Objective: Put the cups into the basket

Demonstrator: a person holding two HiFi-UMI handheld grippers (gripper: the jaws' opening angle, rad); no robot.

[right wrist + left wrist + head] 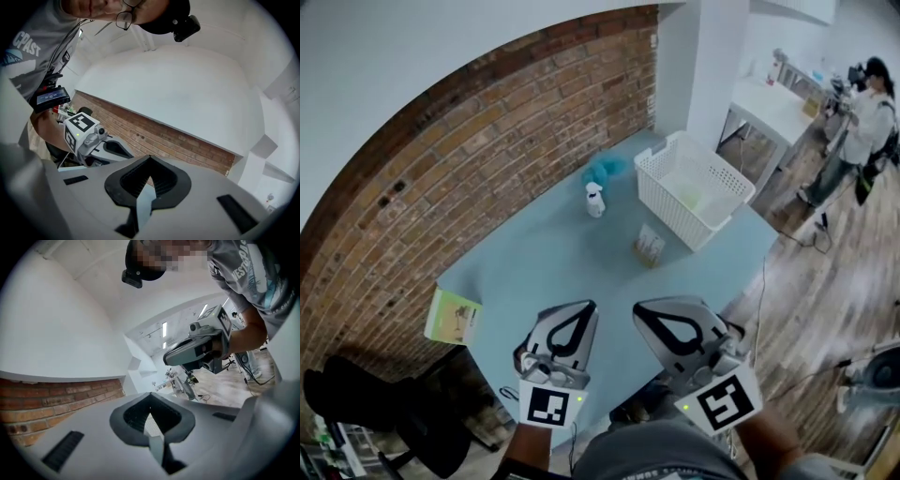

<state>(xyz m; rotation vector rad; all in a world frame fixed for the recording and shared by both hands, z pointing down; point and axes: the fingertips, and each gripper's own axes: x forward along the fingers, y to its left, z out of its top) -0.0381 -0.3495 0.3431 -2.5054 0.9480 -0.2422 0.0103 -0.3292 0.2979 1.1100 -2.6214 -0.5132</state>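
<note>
Both grippers are held side by side over the near edge of the teal table [544, 267]. Left gripper [581, 309] and right gripper [643, 310] are smooth grey moulded shells w/ ribbed black pads. On both, the jaws are pressed together at the tips w/ nothing btwn them, just a diamond-shaped gap behind the tips.

The basket [661, 199] is white plastic lattice, rectangular, at the far right corner of the table. There's a pale green thing [689, 199] inside it, prob a cup, but it's too blurry to be sure.

Near the basket's front corner stands a small clear-ish cup [649, 246] w/ tan print. Further left is a white bottle-shaped thing [595, 200], right beside a fluffy blue lump [605, 169]. A flat green-yellow box [453, 317] sits at the table's left corner, w/ a rough brick wall [487, 141] behind.
</note>
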